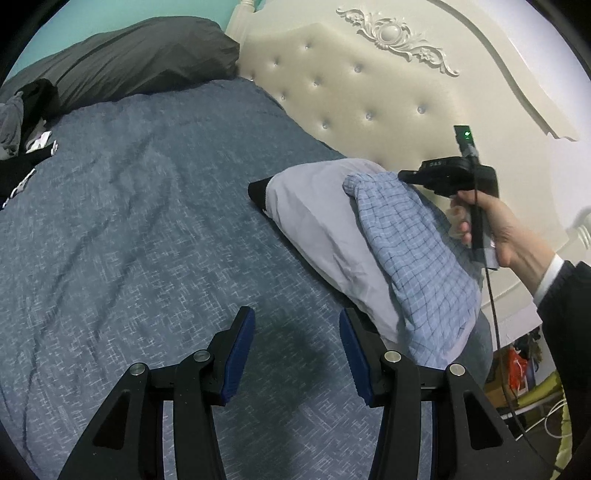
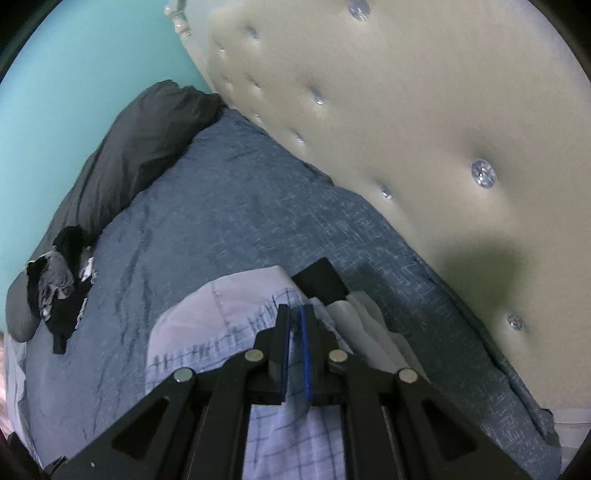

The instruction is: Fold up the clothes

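Place: a home bedroom
Bed: blue-grey bedspread [image 1: 155,221] fills the left wrist view
Headboard: cream, button-tufted, carved ornament [image 1: 369,85] at 1 o'clock
Pillow: dark grey [image 1: 147,55] at 11 o'clock, against a turquoise wall [image 1: 92,18]
Clothes: dark heap [image 1: 26,129] at 9 o'clock on the bed

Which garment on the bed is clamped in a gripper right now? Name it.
The blue checked garment, draped over the pale pillow. The right gripper is shut on its edge; the dark clothes pile at the far side lies untouched, and the left gripper is open.
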The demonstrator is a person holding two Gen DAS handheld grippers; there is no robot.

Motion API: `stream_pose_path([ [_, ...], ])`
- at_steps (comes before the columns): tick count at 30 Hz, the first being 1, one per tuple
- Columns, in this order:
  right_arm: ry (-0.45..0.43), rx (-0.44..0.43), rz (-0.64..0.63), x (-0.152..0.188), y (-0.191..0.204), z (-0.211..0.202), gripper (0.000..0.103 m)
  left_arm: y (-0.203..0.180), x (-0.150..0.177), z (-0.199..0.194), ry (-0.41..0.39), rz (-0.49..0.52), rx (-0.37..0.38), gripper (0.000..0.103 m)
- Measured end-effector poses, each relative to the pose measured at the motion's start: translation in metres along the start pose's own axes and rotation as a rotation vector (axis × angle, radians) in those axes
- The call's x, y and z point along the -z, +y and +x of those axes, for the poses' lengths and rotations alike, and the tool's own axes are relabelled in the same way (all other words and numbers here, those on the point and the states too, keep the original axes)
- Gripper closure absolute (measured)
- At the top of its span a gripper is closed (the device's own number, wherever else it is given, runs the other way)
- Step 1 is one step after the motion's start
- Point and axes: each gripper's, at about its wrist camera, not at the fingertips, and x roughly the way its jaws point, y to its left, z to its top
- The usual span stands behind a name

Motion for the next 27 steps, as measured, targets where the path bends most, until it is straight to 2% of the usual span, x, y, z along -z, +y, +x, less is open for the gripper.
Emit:
stream_pose_path([
  [6, -0.002, 0.009, 0.024, 0.002, -0.004, 0.009, 0.097, 0.003, 0.003, 0.005, 0.015, -0.012, 0.004, 0.051],
  [16, -0.065, -0.017, 0.006, 0.011, -0.002, -0.049, 0.097, -0.013, -0.001, -0.012, -0.004, -0.014, 0.001, 0.051],
  [27, -0.112, -0.040, -0.038, 0.049, 0.027, -0.124, 0.097, -0.045, -0.006, -0.058, -0.048, 0.025, -0.005, 0.050],
])
